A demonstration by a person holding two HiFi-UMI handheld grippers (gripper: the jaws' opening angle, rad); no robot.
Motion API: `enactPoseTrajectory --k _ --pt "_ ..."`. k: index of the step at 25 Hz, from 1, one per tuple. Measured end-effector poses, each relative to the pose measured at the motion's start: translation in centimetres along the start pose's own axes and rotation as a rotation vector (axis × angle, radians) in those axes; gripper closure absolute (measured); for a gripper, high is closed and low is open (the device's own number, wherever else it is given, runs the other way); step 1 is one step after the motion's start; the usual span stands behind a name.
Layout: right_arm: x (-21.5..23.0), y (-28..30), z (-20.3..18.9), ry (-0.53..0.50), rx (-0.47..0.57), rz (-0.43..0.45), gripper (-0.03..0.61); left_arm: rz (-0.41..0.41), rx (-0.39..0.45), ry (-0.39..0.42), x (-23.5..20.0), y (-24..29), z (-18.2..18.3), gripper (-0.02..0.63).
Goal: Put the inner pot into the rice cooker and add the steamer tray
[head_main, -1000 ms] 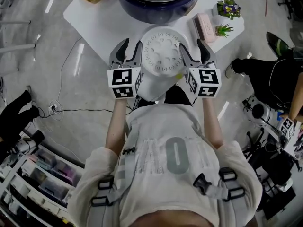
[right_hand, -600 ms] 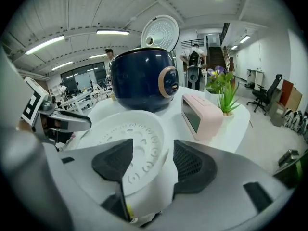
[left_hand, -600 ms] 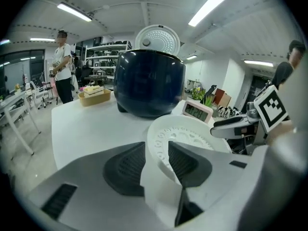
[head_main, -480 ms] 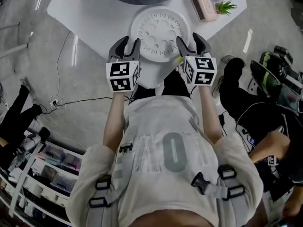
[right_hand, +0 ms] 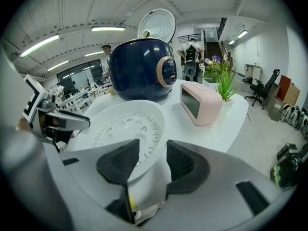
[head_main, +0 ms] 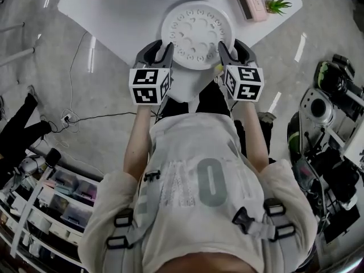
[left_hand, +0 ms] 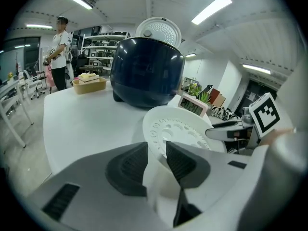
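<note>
Premises: workshop room; a white desk (head_main: 114, 16) carries a navy rice cooker (left_hand: 147, 73) at its far end with the lid (left_hand: 159, 31) raised, a pink clock (head_main: 250, 1) and a potted plant (head_main: 277, 5).
Task item: the steamer tray (head_main: 197, 28) lies flat near the desk's front edge, apart from the cooker and flanked by both tongs.
Inner pot: not visible; whether it sits in the cooker cannot be confirmed.
Left tongs (head_main: 160, 45): jaws closing, with the tray's left rim between them; pads not seen pressing yet.
Right tongs (head_main: 233, 47): jaws closing, with the right rim between them; likewise not yet clamped.
Step in hand: judged to be the two-sided pick-up of the tray.
Next move: calls for both grips to seat evenly on the rim, then a level lift forward to the cooker's mouth.
Arm pose: both forearms reach forward side by side, tongs angled down at the desk, marker cubes uppermost.
</note>
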State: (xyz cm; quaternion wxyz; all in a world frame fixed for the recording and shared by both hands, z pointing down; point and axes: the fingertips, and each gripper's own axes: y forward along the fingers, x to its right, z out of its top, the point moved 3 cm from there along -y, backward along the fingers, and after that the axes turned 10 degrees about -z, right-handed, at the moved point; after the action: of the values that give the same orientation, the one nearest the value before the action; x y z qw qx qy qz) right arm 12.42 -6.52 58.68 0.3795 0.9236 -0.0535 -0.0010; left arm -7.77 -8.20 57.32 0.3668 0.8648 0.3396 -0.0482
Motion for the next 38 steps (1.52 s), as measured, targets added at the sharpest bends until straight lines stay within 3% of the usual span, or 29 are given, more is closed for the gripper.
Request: enactPoseTrajectory --k 10,16,23,30,38 --pt "-0.9 -0.6 1.5 -0.085 0.012 -0.022 0.414 0.025 0.003 -0.009 -0.4 -1.3 -0.1 0.497" --pt "-2.9 -0.5 2.9 -0.138 0.025 0.037 0.419 0.082 0.039 -0.052 -1.5 -3.2 -0.6 0.502" --pt "-8.5 -0.5 5.9 -0.239 0.089 0.129 0.426 0.213 0.122 -0.127 -4.5 -8.0 -1.1 0.505" --pt "-14.3 -0.6 11.3 -0.316 0.202 0.231 0.443 0.362 0.245 -0.166 -7.3 -13.3 0.4 0.508" --pt "-20.2 -3.1 19.7 -0.414 0.397 0.334 0.445 0.497 0.424 -0.116 -8.9 -20.6 5.9 0.508"
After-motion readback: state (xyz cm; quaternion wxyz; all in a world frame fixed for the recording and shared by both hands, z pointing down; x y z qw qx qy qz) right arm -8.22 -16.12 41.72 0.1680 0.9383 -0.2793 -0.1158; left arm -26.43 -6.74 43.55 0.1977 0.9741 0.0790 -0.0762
